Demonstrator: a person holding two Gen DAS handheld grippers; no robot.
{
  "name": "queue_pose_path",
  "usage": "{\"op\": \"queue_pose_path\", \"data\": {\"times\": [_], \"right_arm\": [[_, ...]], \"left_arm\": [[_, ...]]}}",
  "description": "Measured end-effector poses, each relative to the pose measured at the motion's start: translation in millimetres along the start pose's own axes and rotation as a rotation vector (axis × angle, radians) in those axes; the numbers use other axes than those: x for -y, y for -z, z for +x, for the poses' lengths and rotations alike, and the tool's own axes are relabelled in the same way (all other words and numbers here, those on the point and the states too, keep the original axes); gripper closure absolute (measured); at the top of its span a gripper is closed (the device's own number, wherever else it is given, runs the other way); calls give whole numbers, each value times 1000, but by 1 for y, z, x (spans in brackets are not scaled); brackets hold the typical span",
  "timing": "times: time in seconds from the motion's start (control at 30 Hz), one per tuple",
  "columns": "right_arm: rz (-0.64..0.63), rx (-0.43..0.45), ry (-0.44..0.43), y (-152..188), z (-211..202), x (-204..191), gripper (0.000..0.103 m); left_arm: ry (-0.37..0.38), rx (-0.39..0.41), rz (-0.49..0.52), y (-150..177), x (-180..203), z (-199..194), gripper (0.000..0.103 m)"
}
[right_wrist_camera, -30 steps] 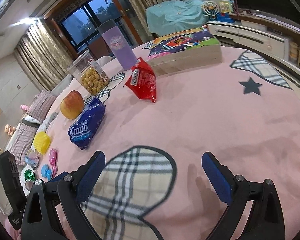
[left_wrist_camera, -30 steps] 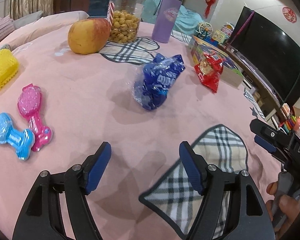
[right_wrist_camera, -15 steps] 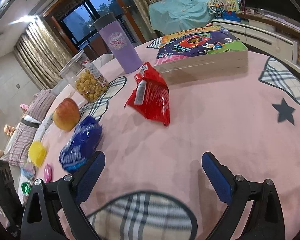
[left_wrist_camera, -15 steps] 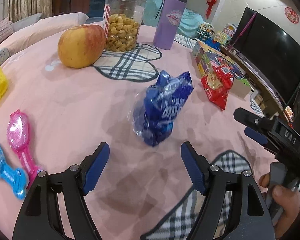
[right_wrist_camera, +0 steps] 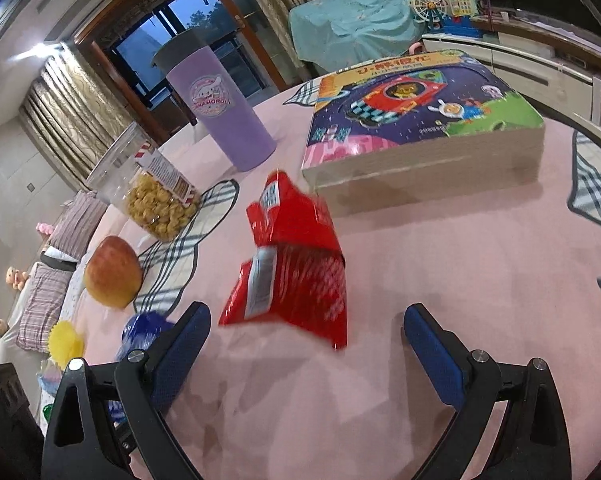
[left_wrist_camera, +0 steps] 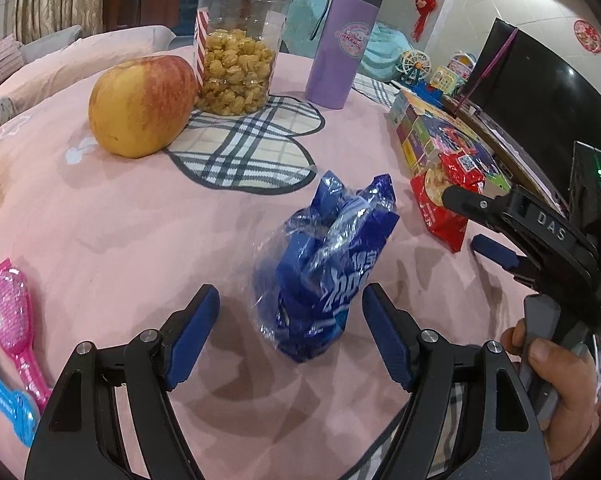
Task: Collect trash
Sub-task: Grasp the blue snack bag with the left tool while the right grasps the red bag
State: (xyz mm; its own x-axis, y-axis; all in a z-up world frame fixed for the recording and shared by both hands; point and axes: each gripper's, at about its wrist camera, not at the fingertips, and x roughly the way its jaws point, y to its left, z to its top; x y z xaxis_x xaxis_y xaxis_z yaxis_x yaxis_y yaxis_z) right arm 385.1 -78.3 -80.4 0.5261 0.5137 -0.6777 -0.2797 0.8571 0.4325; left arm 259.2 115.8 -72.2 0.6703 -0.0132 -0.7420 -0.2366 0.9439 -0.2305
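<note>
The left claw (left_wrist_camera: 290,334) is released, its pads flanking the near end of the blue wrapper (left_wrist_camera: 326,268) without touching it. The right claw (right_wrist_camera: 306,344) is also released, with the red wrapper (right_wrist_camera: 296,276) lying on the pink surface (right_wrist_camera: 460,248) just ahead between its fingers, beside the book (right_wrist_camera: 420,120).

Two snack wrappers — one blue (left_wrist_camera: 328,264), one red (right_wrist_camera: 292,264) — one apple (left_wrist_camera: 140,106), one tumbler (left_wrist_camera: 342,42), one book (right_wrist_camera: 420,120).
</note>
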Motion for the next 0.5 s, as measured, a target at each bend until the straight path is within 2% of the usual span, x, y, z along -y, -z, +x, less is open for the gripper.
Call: {"op": "queue_pose_path", "data": {"times": [0.1,0.17,0.2,0.23,0.27,0.33,0.4,0.5], "right_arm": [[-14,14,17,-5,4,-2,6],[-20,16,23,-8,7,-2,14],[-23,14,27,-8,8,-2,22],[-24,12,26,-9,10,-1,30],[-25,10,21,-8,10,0,36],[-23,-2,10,-7,11,1,58],[-21,-5,6,-6,10,3,59],[-30,6,-1,0,-1,6,62]], "left_arm": [[-4,-1,10,-1,2,4,28],[1,3,21,-1,4,4,33],[8,1,29,-1,6,5,43],[14,-5,39,-1,8,5,49],[17,-6,48,-1,10,6,51],[18,3,62,0,13,4,57],[24,8,70,0,15,2,63],[32,7,66,1,17,-1,65]]}}
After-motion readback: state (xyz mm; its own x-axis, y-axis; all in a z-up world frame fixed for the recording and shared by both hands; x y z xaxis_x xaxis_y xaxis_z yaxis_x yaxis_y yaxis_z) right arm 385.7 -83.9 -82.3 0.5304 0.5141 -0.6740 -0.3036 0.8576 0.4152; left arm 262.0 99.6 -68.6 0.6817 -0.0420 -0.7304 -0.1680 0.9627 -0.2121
